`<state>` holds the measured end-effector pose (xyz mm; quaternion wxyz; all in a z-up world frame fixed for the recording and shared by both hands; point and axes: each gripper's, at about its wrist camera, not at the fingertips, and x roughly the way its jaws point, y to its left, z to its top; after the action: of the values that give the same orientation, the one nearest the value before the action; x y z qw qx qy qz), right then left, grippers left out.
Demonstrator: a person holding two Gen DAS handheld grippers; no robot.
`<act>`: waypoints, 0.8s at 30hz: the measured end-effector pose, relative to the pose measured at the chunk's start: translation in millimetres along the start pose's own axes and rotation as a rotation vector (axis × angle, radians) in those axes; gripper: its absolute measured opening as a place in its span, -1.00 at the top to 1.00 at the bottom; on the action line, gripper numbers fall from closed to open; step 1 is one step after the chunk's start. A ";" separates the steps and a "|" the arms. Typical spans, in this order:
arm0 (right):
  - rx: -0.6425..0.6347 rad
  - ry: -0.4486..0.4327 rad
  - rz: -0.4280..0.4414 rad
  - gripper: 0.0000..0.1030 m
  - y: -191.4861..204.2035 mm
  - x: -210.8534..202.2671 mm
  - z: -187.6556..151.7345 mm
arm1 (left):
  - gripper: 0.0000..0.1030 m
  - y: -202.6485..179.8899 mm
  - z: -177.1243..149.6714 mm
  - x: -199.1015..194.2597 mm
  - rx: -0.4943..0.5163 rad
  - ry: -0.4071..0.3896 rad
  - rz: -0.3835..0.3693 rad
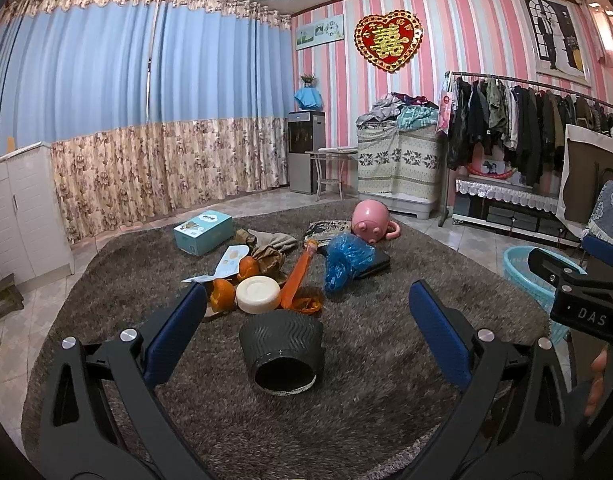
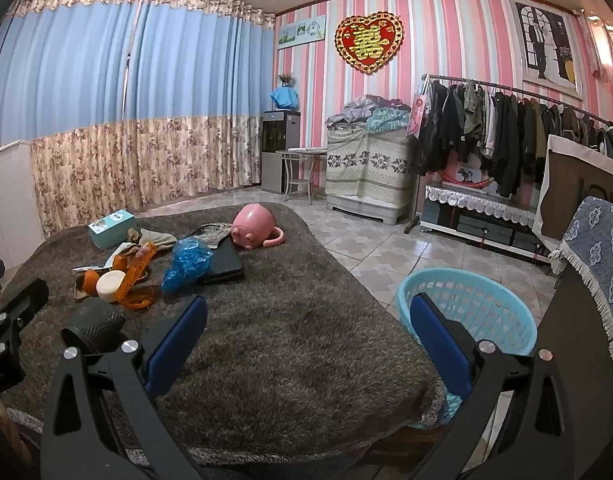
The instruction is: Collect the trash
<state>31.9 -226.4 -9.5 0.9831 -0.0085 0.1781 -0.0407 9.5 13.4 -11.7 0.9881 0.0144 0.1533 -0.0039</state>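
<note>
Hovering low over a shaggy brown rug [image 1: 386, 360], the left gripper [image 1: 306, 336] has its blue-padded jaws spread wide and holds nothing, and the right gripper [image 2: 308, 344] beside it is likewise apart and empty. The chief risk, as I judge it, lies in the clutter: straight ahead of the left jaws a black ribbed cup [image 1: 281, 354] lies on its side, and just beyond it the trash sits tangled with keepers, so a wide closing could sweep up the white round puck [image 1: 259, 294] or shove the cup rolling across the pile. The orange peels [image 1: 222, 294] and the orange wrapper [image 1: 296, 280] lie just past the cup, slightly to the left gripper's left, touching one another; a pinch on the thin wrapper may slip or drag its neighbours along. The crumpled blue plastic [image 1: 344, 260] rests farther ahead and a little to the right, against a dark flat case [image 2: 224, 266]. The light blue basket [image 2: 472, 312] stands off the rug's edge, directly ahead of the right gripper's right finger, well apart from the pile, so anything loosely held could drop on the carry across.
</note>
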 end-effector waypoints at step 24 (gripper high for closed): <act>0.037 0.032 -0.034 -0.92 -4.5 29.9 -14.5 | -0.90 29.5 -35.8 69.5 -0.055 0.202 0.019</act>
<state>54.4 -233.4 -33.4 0.9793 0.0073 0.1930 -0.0607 65.3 43.7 -66.1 0.9676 -0.0110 0.2521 0.0112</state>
